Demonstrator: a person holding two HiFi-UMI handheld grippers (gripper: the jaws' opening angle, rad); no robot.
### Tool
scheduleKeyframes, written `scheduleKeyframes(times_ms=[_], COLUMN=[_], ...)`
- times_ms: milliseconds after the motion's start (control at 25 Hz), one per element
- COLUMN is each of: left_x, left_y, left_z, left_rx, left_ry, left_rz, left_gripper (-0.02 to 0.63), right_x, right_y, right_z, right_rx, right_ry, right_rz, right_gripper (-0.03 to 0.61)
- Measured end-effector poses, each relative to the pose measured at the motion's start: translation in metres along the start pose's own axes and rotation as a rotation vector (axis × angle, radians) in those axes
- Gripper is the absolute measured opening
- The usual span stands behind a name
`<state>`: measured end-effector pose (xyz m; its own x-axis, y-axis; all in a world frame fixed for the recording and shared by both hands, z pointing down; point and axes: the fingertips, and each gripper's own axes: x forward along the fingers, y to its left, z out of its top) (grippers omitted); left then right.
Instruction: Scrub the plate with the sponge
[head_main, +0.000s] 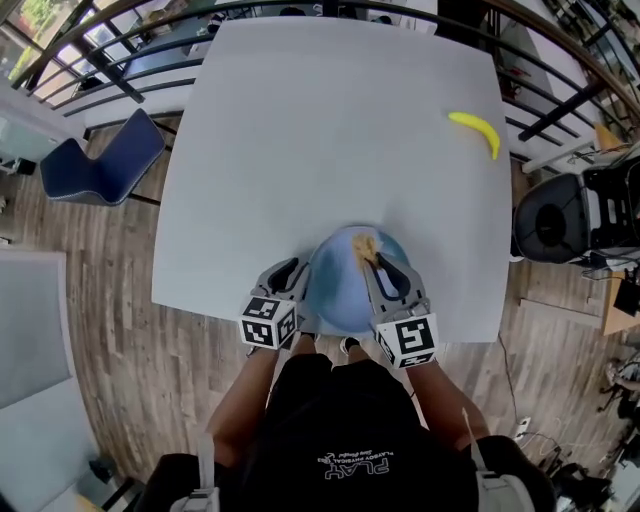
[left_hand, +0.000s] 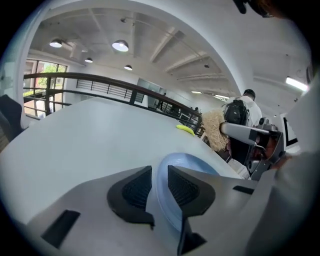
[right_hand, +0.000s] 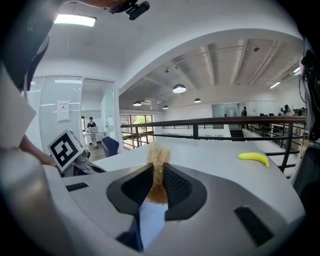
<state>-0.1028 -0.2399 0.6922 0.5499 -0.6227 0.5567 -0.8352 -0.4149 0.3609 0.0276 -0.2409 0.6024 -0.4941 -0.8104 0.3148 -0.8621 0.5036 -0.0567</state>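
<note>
A blue plate (head_main: 340, 295) lies at the near edge of the white table (head_main: 330, 130), right in front of me. My left gripper (head_main: 297, 276) is at its left rim; in the left gripper view the plate's rim (left_hand: 161, 200) runs between the jaws of my left gripper (left_hand: 160, 186), which stand slightly apart from it. My right gripper (head_main: 378, 268) reaches over the plate's right side, shut on a tan fibrous sponge (head_main: 366, 246). In the right gripper view the sponge (right_hand: 158, 156) sticks up from between the pads of my right gripper (right_hand: 159, 175).
A yellow banana (head_main: 478, 131) lies at the table's far right. A blue chair (head_main: 100, 165) stands left of the table, a black chair (head_main: 552, 216) to its right. A dark railing (head_main: 300, 10) runs behind the far edge.
</note>
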Motion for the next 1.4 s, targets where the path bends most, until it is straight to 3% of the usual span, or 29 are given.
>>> scheduleKeyframes(times_ms=[120,280,520,1080,1400], left_x=[0.002,0.008,0.010,0.025,0.030], left_y=[-0.009,-0.007,-0.005,-0.014,-0.015], left_z=[-0.030,-0.057,-0.071,-0.090,-0.095], left_rx=[-0.064,-0.216,-0.329,-0.355,-0.383], left_ry=[0.056,0.124,0.168,0.258,0.290], left_rz=[0.006,-0.017,-0.092,-0.121,-0.074], left_gripper=[0.112,0.117,0.115,0.112,0.046], right_x=[-0.015,-0.022,-0.023,-0.013,-0.018], right_y=[0.000,-0.003,0.001,0.009,0.000], right_z=[-0.011,-0.019,-0.021,-0.026,-0.028], right_rx=[0.006,0.023,0.021,0.035,0.050], right_ry=[0.006,0.021,0.033,0.041,0.041], right_rz=[0.000,0.002,0.000,0.031,0.026], right_gripper=[0.067,0.067,0.067,0.067,0.067])
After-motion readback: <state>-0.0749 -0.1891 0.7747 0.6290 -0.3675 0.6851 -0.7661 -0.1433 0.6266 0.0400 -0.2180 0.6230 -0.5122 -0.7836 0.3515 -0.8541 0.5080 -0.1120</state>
